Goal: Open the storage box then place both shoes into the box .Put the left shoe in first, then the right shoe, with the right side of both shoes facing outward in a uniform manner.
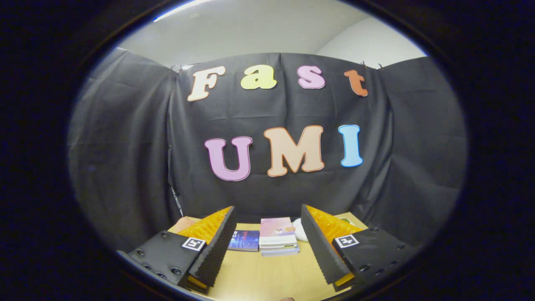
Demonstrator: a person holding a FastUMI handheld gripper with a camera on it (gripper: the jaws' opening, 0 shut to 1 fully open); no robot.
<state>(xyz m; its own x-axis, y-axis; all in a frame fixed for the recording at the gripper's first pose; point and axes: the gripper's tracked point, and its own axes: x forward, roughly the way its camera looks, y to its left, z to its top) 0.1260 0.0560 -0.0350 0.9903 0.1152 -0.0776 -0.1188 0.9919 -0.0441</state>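
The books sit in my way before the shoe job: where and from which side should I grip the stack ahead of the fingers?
Probably its two long sides, coming straight ahead, low over the table. The stack of books lies flat, narrow end towards the open gripper, in line with its gap. A blue book and a white object flank it closely.

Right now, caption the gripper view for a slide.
Open gripper above a light wooden table, fingers apart, with a stack of books and a blue book beyond them.
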